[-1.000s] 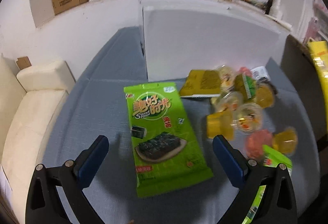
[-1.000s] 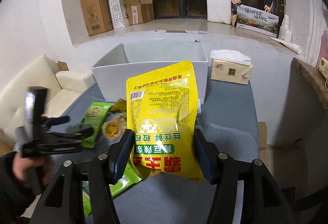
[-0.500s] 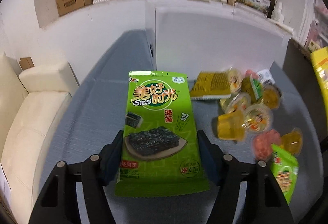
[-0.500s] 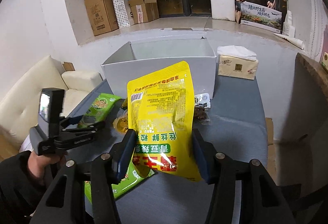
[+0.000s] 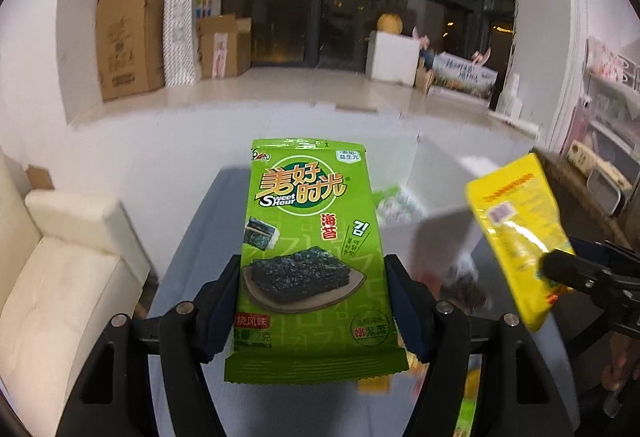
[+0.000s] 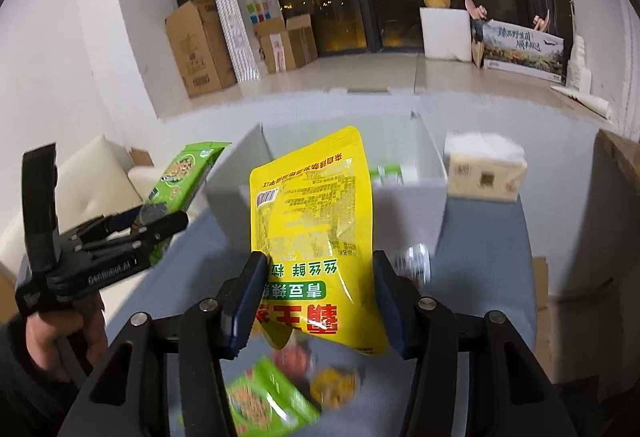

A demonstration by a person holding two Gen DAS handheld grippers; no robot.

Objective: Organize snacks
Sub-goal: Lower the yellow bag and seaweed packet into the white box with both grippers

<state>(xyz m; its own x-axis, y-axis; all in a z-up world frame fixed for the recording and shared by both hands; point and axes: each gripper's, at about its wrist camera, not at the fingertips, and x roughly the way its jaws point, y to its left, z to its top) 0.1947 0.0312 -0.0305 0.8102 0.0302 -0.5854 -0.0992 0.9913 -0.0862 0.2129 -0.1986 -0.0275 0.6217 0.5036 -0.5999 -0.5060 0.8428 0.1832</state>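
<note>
- Green foil seaweed snack packet [image 5: 310, 257] clamped upright by its sides in left gripper [image 5: 312, 311], lifted clear of grey table [image 5: 188, 277].
- Yellow plastic snack pouch [image 6: 316, 237] pinched at its lower end, print upside down, in right gripper [image 6: 318, 303], jaws part closed.
- Open white box [image 6: 432, 173] just behind both packs.
- Beige tissue pack [image 6: 484, 173] beside box.
- Blurred loose snacks [image 6: 272, 397] on table below.
</note>
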